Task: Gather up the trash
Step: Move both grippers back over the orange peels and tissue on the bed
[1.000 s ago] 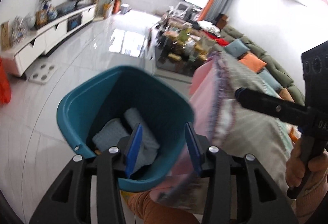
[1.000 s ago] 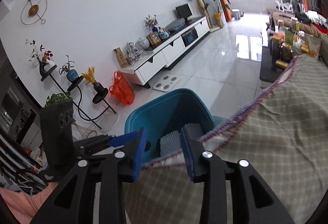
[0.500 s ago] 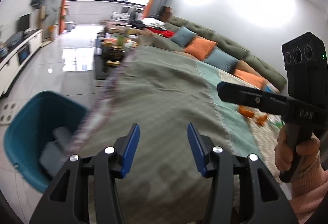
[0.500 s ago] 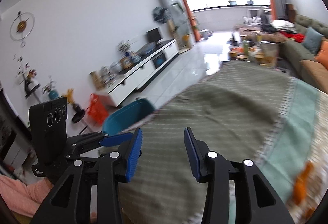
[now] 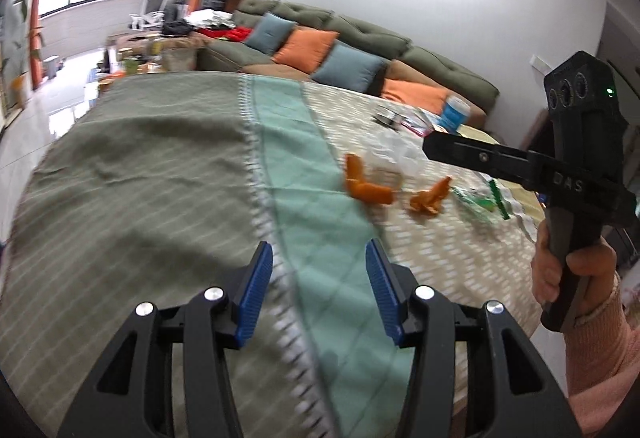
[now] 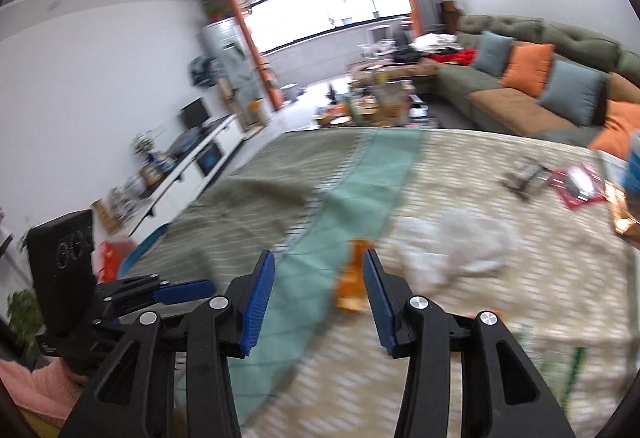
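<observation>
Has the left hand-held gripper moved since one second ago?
Yes. The left hand-held gripper swung from the teal plastic bin, right, over the green striped tablecloth.

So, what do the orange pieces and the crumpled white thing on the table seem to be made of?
The orange pieces look like fruit peel, probably citrus: curled, matt, irregular strips. The blur leaves this open. The crumpled white thing seems to be thin plastic film or a bag: pale, half see-through, with soft folds. Both lie on a woven, quilted tablecloth.
</observation>
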Tool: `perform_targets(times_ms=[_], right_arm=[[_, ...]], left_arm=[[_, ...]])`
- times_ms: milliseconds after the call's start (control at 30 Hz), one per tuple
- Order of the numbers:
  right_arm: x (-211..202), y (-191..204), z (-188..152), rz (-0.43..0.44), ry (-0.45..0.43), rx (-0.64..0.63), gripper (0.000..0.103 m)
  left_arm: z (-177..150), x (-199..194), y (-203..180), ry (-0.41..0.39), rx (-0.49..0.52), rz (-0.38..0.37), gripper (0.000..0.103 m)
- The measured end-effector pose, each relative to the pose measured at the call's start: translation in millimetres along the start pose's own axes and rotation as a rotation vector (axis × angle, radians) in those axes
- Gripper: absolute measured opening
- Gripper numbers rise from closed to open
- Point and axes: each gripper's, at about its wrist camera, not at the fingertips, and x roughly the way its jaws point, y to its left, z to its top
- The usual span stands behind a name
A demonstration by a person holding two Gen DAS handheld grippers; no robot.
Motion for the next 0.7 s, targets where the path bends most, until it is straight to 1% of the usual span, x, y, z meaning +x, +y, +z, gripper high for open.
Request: perform_targets(times_ms=[100,133,200,433,700], right_arm=[[-4,-23,1,-0.055,-0.008,0.043,0.051],[-2,-31,1,-0.072,-0.002,0.059,0.056],[1,-45,-1,-0.091,0.009,0.093,0.061],[19,-55,5,-0.127,0.034,0.079,0.062],[31,-59,9,-0.132,0.052,0.074,0.062]], left_arm=[[5,12,-11,0.028,0.021,-0.014,0.050],[6,18,-14,0.037,0.027,-0.019,0.050],[10,28,-20,0.055,0.031,-0.022,0.050],[28,57,-24,0.091,0.000,-0.006,0.050],[37,68,-27,0.110,-0.005,0.016,0.050]])
